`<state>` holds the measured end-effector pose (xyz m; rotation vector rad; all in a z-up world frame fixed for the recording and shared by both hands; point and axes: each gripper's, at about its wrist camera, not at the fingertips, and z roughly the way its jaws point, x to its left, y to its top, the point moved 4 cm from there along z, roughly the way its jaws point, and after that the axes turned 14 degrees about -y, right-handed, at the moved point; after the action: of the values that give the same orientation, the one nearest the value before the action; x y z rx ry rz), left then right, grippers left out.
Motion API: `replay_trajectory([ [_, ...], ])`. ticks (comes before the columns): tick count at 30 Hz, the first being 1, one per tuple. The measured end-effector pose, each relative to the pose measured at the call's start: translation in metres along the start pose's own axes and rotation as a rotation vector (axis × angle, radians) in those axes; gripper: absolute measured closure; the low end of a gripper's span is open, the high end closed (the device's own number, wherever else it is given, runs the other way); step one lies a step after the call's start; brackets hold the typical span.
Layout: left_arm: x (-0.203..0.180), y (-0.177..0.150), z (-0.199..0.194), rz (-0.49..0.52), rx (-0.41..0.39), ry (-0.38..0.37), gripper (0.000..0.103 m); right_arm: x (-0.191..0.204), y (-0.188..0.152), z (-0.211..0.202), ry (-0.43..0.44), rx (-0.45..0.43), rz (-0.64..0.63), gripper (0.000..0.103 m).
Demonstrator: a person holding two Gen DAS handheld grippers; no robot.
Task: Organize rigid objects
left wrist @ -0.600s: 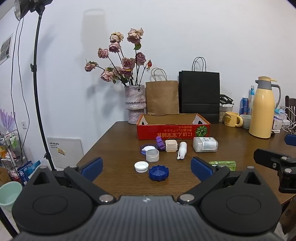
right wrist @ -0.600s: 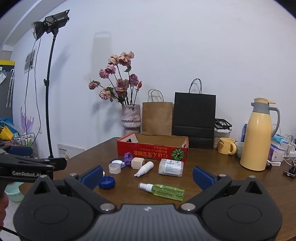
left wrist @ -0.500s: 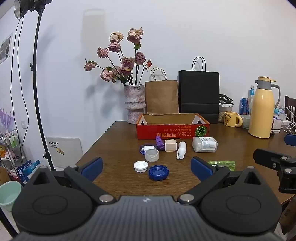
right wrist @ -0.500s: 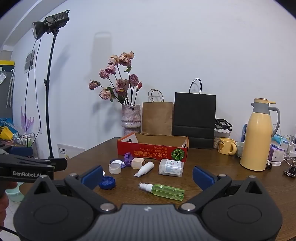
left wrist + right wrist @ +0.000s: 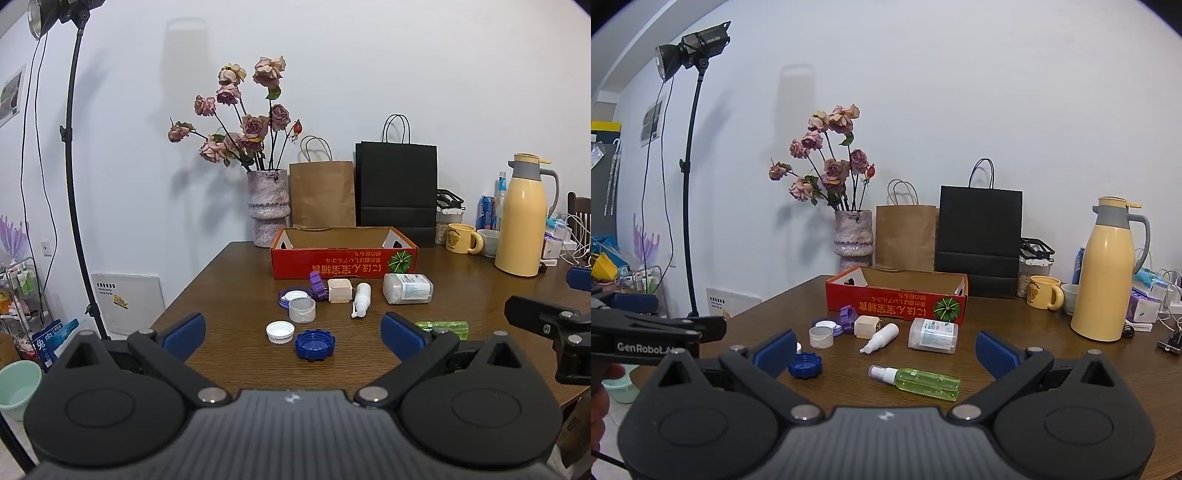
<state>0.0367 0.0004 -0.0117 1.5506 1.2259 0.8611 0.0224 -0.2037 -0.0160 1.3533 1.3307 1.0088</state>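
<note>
A red cardboard box (image 5: 343,263) (image 5: 897,303) stands open on the wooden table. In front of it lie a blue cap (image 5: 314,345) (image 5: 805,365), a white cap (image 5: 280,332), a grey cup-shaped lid (image 5: 302,309) (image 5: 821,336), a purple lid (image 5: 318,286), a beige cube (image 5: 339,290) (image 5: 866,326), a small white spray bottle (image 5: 361,299) (image 5: 881,337), a clear labelled jar on its side (image 5: 407,288) (image 5: 933,335) and a green spray bottle (image 5: 918,381) (image 5: 443,328). My left gripper (image 5: 293,338) and right gripper (image 5: 886,350) hover before these, both open, nothing between the fingers.
At the back stand a vase of dried roses (image 5: 267,206), a brown paper bag (image 5: 321,194) and a black bag (image 5: 396,192). A yellow thermos (image 5: 1108,273), a yellow mug (image 5: 1043,297) and cables crowd the right side. A light stand (image 5: 74,177) rises left of the table.
</note>
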Motion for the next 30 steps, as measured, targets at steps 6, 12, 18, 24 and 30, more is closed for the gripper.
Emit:
replay_trajectory([
  [6, 0.0001, 0.0000, 0.0004, -0.001, 0.000, -0.001, 0.000, 0.0002, -0.0006, -0.0003, 0.001, -0.001, 0.001, 0.000],
  [12, 0.0001, 0.0000, 0.0003, 0.000, -0.001, -0.001, 0.000, 0.0005, -0.0015, -0.0001, 0.000, -0.002, 0.001, 0.000],
  [18, 0.0001, 0.0000, 0.0002, 0.000, -0.002, -0.001, 0.000, 0.0006, -0.0003, -0.0008, 0.001, -0.003, 0.001, 0.000],
  [24, 0.0001, 0.0000, 0.0002, 0.000, -0.002, -0.001, 0.000, 0.0006, 0.0007, -0.0013, 0.000, -0.004, 0.001, 0.000],
  [30, -0.0001, -0.0001, -0.0001, 0.000, -0.002, -0.001, 0.000, 0.0006, 0.0015, -0.0017, -0.001, -0.005, 0.000, 0.000],
])
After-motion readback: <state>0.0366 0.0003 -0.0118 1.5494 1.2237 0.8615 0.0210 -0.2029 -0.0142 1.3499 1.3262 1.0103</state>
